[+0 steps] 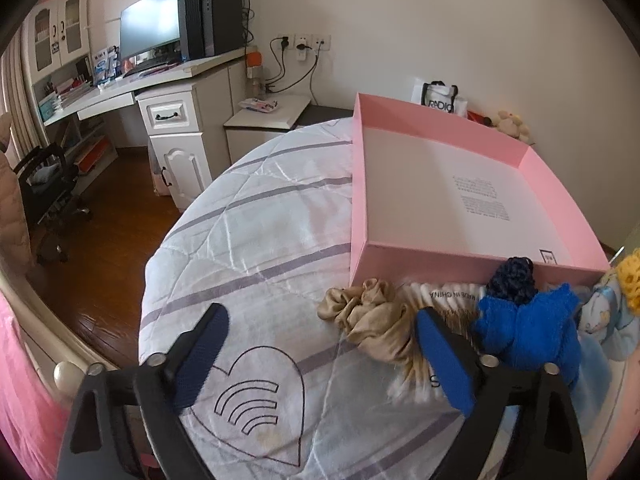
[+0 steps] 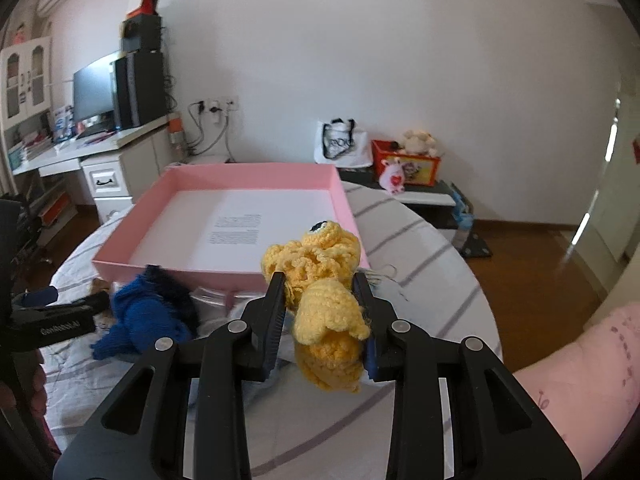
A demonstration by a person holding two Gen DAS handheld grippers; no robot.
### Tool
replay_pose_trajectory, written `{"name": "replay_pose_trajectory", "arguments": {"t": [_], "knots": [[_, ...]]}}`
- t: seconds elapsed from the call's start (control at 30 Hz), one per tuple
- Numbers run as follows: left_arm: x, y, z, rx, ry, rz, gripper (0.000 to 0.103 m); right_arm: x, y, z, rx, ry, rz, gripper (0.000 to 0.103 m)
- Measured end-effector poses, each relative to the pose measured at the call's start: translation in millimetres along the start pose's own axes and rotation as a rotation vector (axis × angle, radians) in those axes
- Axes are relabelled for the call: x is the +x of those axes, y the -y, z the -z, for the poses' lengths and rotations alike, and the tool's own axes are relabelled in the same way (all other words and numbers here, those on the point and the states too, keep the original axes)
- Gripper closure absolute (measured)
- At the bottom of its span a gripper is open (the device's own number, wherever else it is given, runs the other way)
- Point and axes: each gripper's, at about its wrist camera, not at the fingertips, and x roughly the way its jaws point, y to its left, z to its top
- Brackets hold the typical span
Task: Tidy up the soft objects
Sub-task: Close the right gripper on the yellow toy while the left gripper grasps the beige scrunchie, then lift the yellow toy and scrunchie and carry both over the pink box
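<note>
Now right gripper pinching the yellow knitted toy, lifted at 6 o'clock of the pink box, left gripper spread wide over the quilt, nothing inside, blue knitted toy at its 3 o'clock.

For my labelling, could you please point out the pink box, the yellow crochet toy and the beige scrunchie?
pink box [image 2: 256,170]: right wrist view, far wall.
yellow crochet toy [image 2: 326,312]: right wrist view, body.
beige scrunchie [image 1: 372,318]: left wrist view, folds.
</note>
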Motion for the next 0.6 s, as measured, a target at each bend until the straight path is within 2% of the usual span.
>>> {"name": "replay_pose_trajectory", "arguments": {"t": [0.1,0.27,0.33,0.4,0.6], "knots": [[5,-3,-2,-0.005,-0.018,0.014,0.035,4,6,1,0.015,-0.012,0.003,0.073],[18,-9,-3,-0.006,-0.049,0.011,0.045,7,7,2,0.016,-0.017,0.002,0.073],[17,-9,-4,0.005,-0.043,0.004,0.055,9,7,3,0.015,-0.020,0.001,0.073],[15,-8,-5,0.010,-0.046,0.015,0.070,9,6,4,0.013,-0.022,-0.002,0.073],[5,-2,-1,0.022,-0.033,-0.001,0.079,6,6,6,0.019,-0.018,-0.010,0.073]]}}
